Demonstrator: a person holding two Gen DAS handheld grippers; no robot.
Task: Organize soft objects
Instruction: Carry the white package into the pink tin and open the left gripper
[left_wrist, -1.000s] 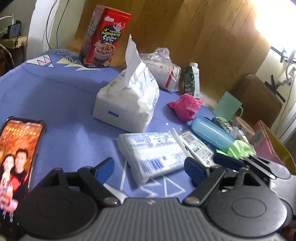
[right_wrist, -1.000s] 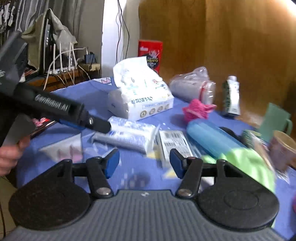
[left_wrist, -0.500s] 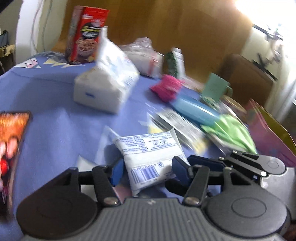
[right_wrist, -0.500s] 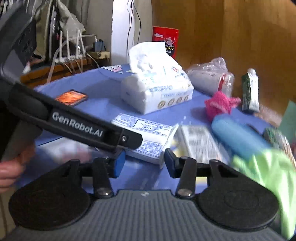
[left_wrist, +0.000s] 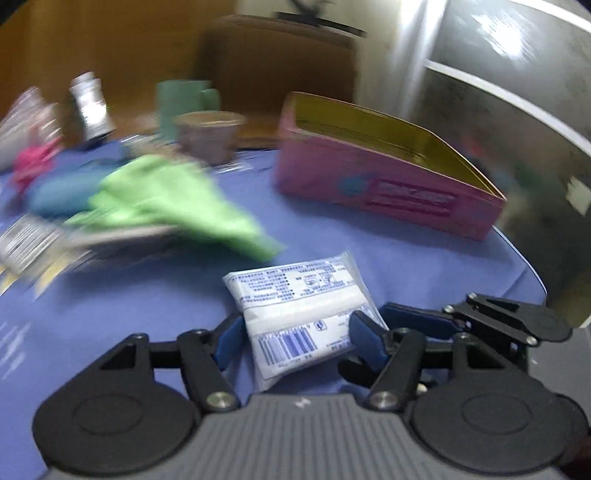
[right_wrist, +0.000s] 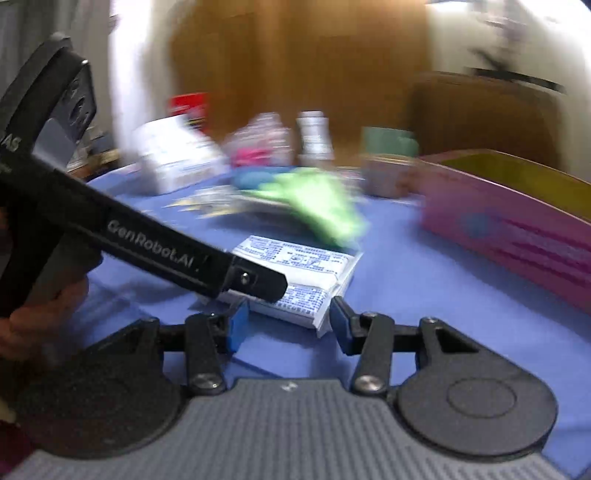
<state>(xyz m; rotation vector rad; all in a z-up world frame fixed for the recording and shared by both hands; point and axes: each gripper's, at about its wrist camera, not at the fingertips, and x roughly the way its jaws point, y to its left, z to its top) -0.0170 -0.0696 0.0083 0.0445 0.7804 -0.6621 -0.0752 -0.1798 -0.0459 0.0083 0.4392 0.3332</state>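
Note:
My left gripper (left_wrist: 295, 334) is shut on a flat white tissue pack (left_wrist: 295, 306) with blue print and holds it above the blue tablecloth. The pack also shows in the right wrist view (right_wrist: 295, 273), partly behind the left gripper's black arm (right_wrist: 155, 247). My right gripper (right_wrist: 284, 321) is open and empty just beside the pack's near end. A green cloth (left_wrist: 166, 199) lies left of the pack. A pink fluffy item (left_wrist: 33, 162) sits at the far left. An open pink tin box (left_wrist: 384, 181) with a gold inside stands to the right.
A blue case (left_wrist: 55, 192), a beige cup (left_wrist: 207, 136), a green mug (left_wrist: 181, 99) and a small carton (left_wrist: 90, 110) stand behind the cloth. A large tissue bag (right_wrist: 173, 162) and a red box (right_wrist: 186, 107) are at the back left. The table edge (left_wrist: 524, 266) curves right.
My left gripper has closed on the tissue pack and swung it right toward the pink tin. My right gripper has followed alongside. Both views are motion-blurred.

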